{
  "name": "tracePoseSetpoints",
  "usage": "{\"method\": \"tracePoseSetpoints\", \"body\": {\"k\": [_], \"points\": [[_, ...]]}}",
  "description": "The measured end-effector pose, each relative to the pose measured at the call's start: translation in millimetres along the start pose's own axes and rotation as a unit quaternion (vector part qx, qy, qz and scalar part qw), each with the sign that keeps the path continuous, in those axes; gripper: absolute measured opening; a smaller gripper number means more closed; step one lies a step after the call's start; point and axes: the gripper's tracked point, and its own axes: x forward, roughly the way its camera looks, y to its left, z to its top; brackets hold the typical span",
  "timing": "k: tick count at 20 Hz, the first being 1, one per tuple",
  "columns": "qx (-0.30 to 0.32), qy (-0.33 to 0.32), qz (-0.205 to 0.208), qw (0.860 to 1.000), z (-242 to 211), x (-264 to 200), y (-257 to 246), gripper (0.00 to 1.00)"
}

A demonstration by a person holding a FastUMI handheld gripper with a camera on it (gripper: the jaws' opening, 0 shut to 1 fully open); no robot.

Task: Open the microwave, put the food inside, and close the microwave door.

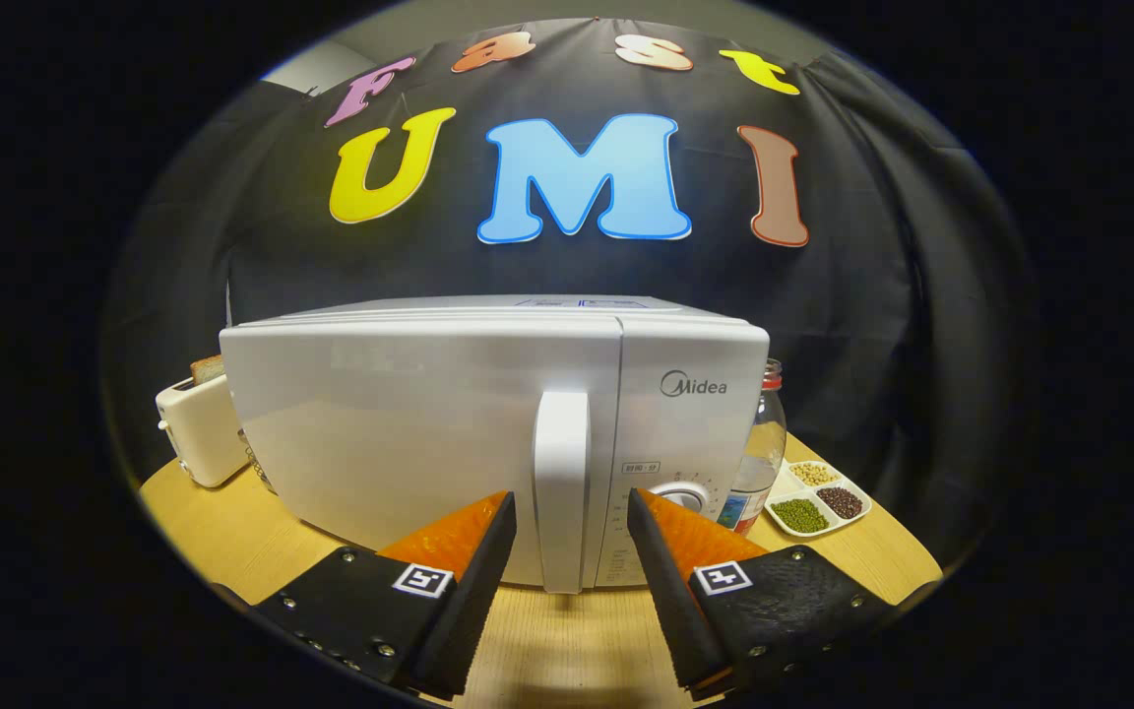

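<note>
The microwave [429, 433] stands on the wooden desk [547, 640] with its door shut, the pale front facing the camera and filling the middle ground. Its upright white handle [562, 487] runs down the right side of the door, and just right of that is the control panel with a round dial [690, 492] low on it. The gripper [570, 517] is aimed straight at the handle: its jaws are spread wide, one finger on each side of the handle's lower half, with clear gaps between the fingertips [498, 532] and the handle, so nothing is pinched. Whether the tips are level with the handle or a little short of it cannot be told from this angle. To the left of the microwave, partly behind its corner, sits a cream toaster [198, 433] with a slice of toast [206, 369] poking out of the top. Just beside the microwave's right side stands a clear bottle [759, 453] with a red cap, and further right on the desk lies a white divided tray [818, 502] holding green, dark and pale beans in separate compartments
</note>
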Motion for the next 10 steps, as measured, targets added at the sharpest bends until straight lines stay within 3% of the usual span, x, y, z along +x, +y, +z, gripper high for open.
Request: {"method": "tracePoseSetpoints", "body": {"k": [2,3,4,6,7,9,10], "points": [[-0.004,0.003,-0.001,1.0,-2.1,3.3,-0.2,0.74],[-0.007,0.002,-0.002,1.0,-0.8,2.8,-0.2,0.59],[-0.007,0.002,0.001,1.0,-0.8,4.3,0.6,0.5],[-0.011,0.005,0.003,1.0,-6.9,8.2,2.4,0.48],[-0.015,0.005,-0.004,1.0,-3.4,4.6,2.6,0.3],[-0.013,0.011,-0.011,1.0,-3.6,4.8,3.1,0.3],[-0.01,0.013,-0.013,1.0,-2.6,3.7,2.4,0.24]]}}
